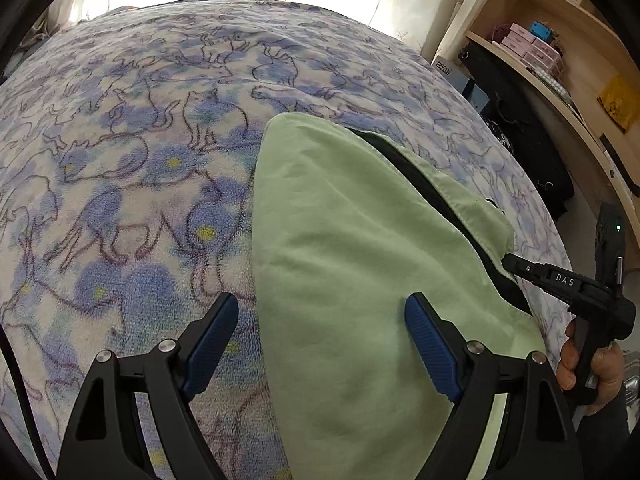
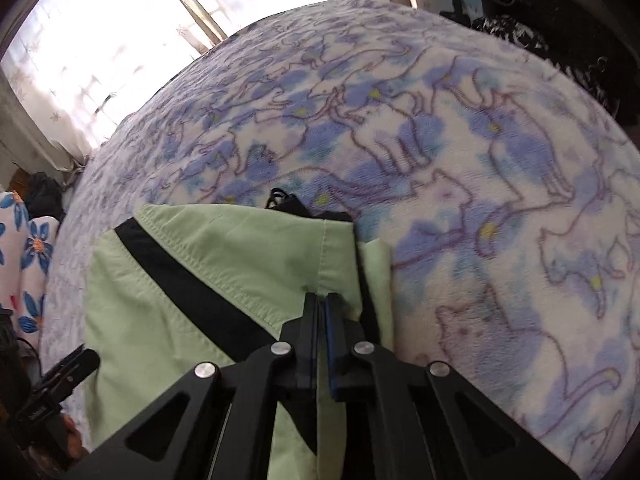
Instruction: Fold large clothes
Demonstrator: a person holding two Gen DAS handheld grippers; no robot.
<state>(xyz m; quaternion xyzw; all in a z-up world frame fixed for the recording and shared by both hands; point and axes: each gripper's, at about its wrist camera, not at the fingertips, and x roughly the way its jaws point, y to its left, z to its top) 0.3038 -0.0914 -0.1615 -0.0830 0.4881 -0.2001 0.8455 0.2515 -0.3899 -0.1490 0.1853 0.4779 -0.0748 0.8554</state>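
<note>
Green garment (image 1: 360,264) lies on fleece blanket (image 1: 120,184), long axis running away from your left fingers, black stripe (image 2: 188,292) diagonal. Cloth soft, matte (blanket fuzzy, cat print). Your left gripper (image 1: 320,340) spread wide, garment edge between fingers. Your right gripper (image 2: 322,316) clamped on garment corner.
</note>
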